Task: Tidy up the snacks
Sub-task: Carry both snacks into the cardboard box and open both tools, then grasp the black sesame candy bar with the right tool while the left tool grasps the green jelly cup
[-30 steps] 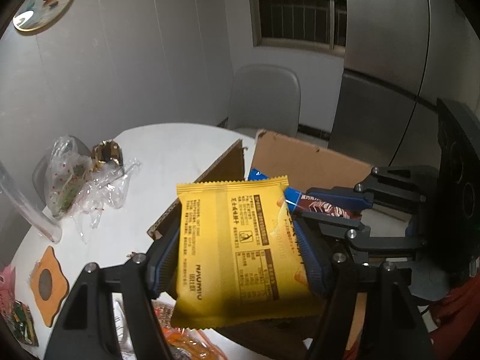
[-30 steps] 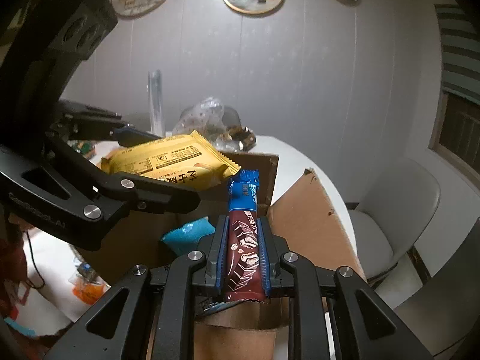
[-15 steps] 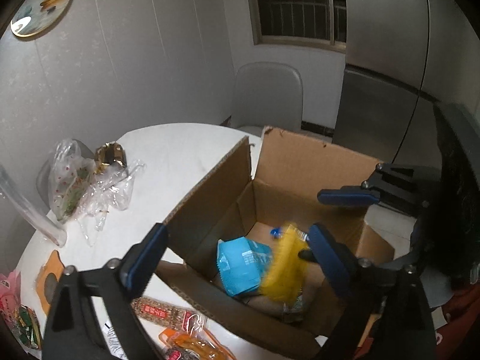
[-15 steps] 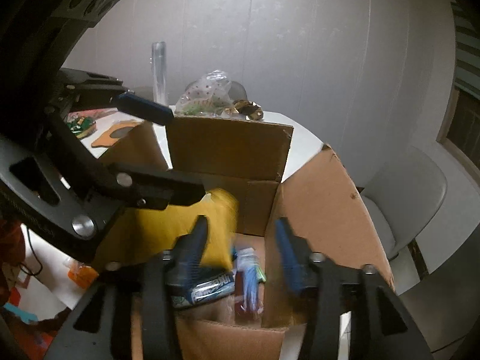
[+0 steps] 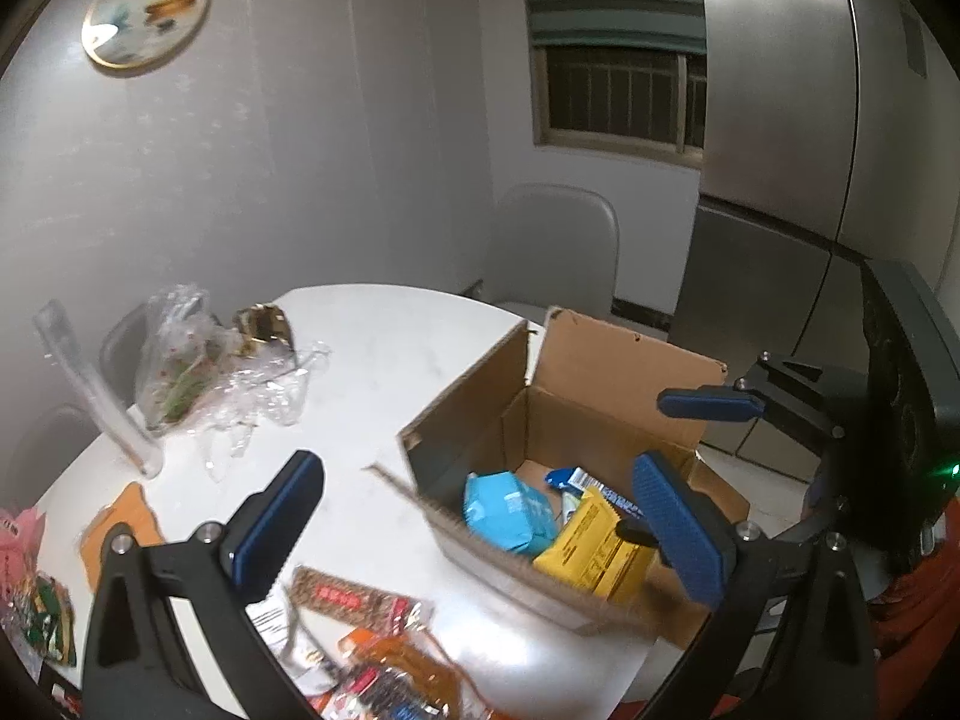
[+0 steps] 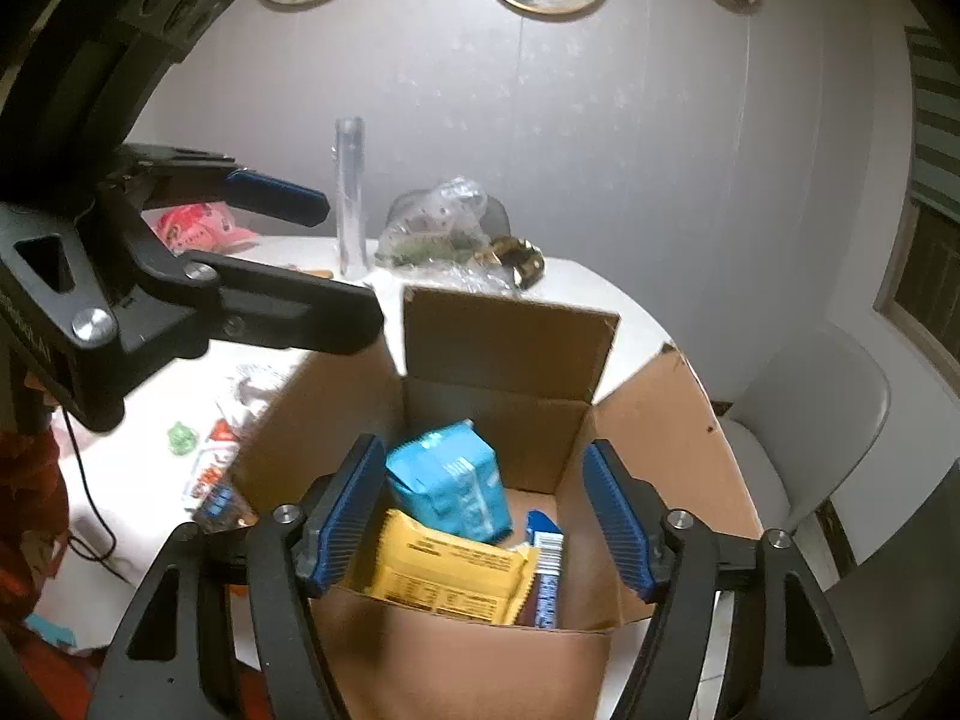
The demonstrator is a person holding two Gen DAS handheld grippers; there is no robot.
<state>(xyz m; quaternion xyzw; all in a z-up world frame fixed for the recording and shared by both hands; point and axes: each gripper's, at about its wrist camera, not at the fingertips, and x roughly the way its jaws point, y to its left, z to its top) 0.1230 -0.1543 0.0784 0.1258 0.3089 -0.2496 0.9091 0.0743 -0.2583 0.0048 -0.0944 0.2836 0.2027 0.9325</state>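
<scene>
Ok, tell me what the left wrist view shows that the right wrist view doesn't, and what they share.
Only the left wrist view: the steel fridge, the barred window and the orange coaster on the table.
Only the right wrist view: the pink bag behind the left gripper.
Both: the open cardboard box holding the yellow packet, the light blue packet and the blue-ended bar; both grippers' jaws have just been opening, nothing between them.

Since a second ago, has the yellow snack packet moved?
Yes. The yellow snack packet has dropped from the left gripper into the cardboard box, beside the blue packet.
</scene>
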